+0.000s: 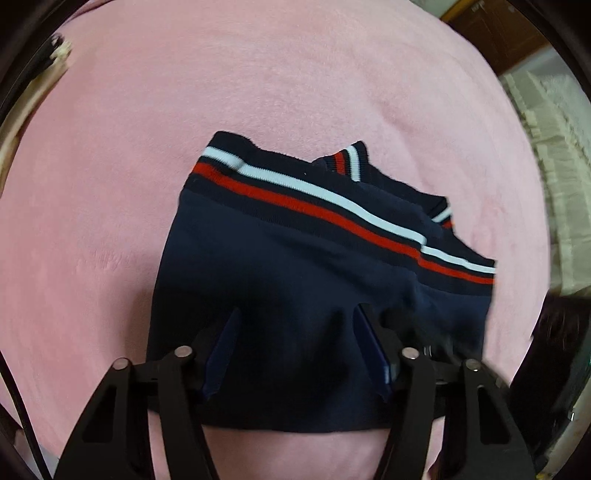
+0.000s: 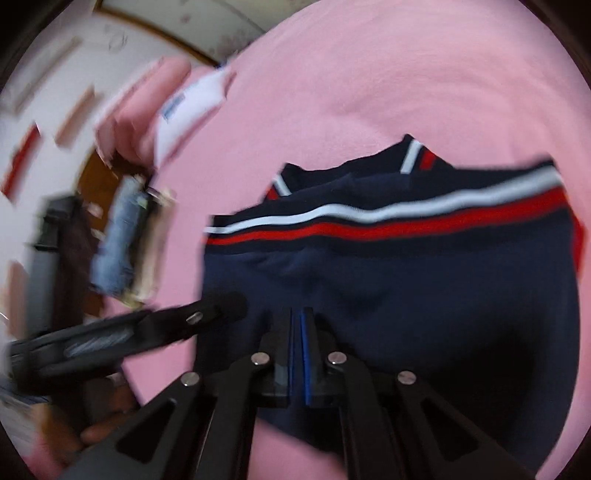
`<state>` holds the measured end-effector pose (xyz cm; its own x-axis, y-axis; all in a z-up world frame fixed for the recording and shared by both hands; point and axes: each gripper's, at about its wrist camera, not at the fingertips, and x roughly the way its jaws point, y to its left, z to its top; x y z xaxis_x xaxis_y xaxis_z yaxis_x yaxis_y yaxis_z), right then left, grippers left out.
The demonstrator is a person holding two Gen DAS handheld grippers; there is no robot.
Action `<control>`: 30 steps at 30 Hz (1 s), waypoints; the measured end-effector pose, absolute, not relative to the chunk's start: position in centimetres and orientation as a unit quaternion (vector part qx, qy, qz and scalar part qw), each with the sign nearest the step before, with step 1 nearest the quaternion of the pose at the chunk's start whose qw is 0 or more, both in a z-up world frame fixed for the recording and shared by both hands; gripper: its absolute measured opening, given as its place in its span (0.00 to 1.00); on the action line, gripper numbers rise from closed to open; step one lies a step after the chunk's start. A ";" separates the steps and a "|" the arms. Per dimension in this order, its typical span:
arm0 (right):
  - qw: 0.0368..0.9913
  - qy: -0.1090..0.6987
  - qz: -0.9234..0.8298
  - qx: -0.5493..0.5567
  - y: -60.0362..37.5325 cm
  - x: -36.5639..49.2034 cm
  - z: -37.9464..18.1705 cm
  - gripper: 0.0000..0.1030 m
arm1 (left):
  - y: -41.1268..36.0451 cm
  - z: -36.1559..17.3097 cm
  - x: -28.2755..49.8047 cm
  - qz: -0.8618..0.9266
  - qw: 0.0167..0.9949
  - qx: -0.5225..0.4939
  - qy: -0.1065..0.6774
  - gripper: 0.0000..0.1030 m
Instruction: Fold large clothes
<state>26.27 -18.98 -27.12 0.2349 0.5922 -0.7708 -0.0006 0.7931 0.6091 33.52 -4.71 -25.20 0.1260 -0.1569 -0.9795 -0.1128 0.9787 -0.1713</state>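
Across the left wrist view spreads a pink blanket (image 1: pixel 295 74), with a wooden door (image 1: pixel 491 33) and pale curtain (image 1: pixel 546 147) beyond its far right edge. On it lies the folded navy garment (image 1: pixel 277 266) with red and white stripes. The left gripper (image 1: pixel 295 321) hovers over its near edge, fingers spread apart. From the right wrist view, the right gripper (image 2: pixel 301 314) has its fingers pressed together over the garment's near edge; whether cloth is pinched I cannot tell. Blurred clutter sits off the blanket's left; no container can be made out.
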 end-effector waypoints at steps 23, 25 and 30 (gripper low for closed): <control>0.823 0.534 0.033 0.190 -26.3 21.8 -23.5 0.00 | -4.5 -24.4 32.1 -0.065 0.752 -0.090 0.649 0.13; 0.802 0.540 0.098 0.235 -24.8 21.1 -23.4 0.00 | -4.8 -24.7 31.0 -0.086 0.738 -0.111 0.660 0.12; 0.703 0.604 0.175 0.332 -20.3 19.9 -27.6 0.00 | -5.0 -26.6 29.1 -0.085 0.715 -0.119 0.684 0.12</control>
<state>19.94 -20.33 -27.62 0.2093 0.6470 -0.7332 0.1552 0.7183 0.6782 29.07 -4.95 -26.57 0.0500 -0.2831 -0.9578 -0.0411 0.9576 -0.2852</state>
